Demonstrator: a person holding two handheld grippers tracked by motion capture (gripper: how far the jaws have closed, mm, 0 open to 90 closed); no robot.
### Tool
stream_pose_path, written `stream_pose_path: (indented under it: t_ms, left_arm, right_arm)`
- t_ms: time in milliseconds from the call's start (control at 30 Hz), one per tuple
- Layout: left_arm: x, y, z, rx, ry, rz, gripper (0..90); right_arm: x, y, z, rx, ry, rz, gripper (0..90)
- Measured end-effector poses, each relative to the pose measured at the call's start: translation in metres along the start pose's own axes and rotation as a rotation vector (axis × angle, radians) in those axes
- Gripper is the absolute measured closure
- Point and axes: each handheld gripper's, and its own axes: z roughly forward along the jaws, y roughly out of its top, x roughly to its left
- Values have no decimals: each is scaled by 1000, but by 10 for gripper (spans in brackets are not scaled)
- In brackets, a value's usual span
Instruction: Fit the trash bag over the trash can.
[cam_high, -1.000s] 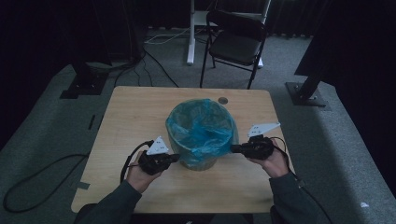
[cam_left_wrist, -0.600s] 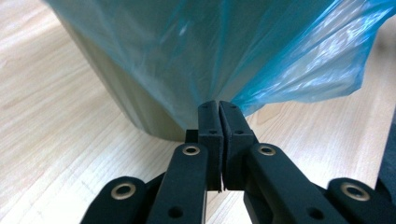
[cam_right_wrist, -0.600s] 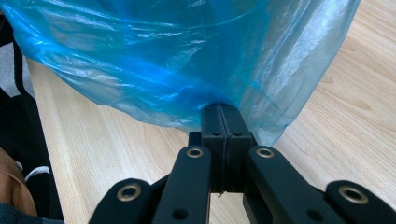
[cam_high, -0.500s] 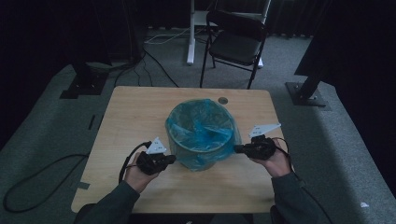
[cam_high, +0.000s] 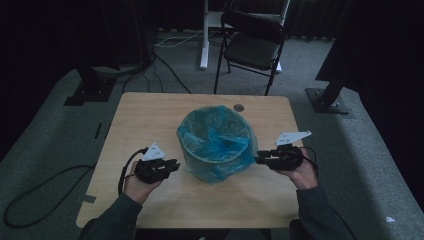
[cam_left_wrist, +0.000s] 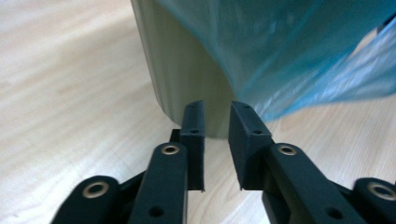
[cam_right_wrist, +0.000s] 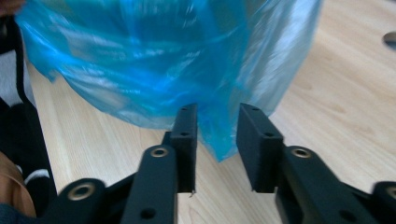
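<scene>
A round beige bin (cam_high: 216, 161) lined with a blue plastic bag (cam_high: 215, 137) stands mid-table; the bag's edge folds down over its rim. My left gripper (cam_high: 172, 164) is level just left of the bin. Its jaws (cam_left_wrist: 215, 109) have just been opening, with nothing between them, and the beige bin wall (cam_left_wrist: 187, 70) and blue bag (cam_left_wrist: 303, 46) are close ahead. My right gripper (cam_high: 260, 159) is at the bin's right side. Its jaws (cam_right_wrist: 217, 112) have just been opening too; a hanging tip of the bag (cam_right_wrist: 219, 140) lies loose in the gap, not pinched.
The wooden table (cam_high: 150, 115) has a round cable hole (cam_high: 239, 107) at the back. A black folding chair (cam_high: 252, 47) and a white desk leg (cam_high: 205, 35) stand behind it. Cables (cam_high: 30, 200) trail on the grey floor at the left.
The left gripper has drawn back a little to the left, away from the bin. The right gripper has hardly moved. The bag's edge hangs free at both sides.
</scene>
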Motion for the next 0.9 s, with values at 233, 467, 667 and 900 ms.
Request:
stream_pose_path:
  t_ms: [233, 467, 667, 900]
  left_arm:
    - [6, 24, -21, -108, 13, -12, 694]
    - [14, 51, -33, -196, 6, -26, 659]
    - [13, 63, -30, -205, -12, -24, 636]
    - [8, 66, -23, -201, -31, -19, 638]
  right_arm:
    - [-3, 11, -16, -97, -35, 24, 594]
    - [2, 22, -2, -69, 5, 16, 536]
    - [5, 24, 12, -50, 57, 4, 570]
    - [9, 26, 24, -5, 67, -31, 884]
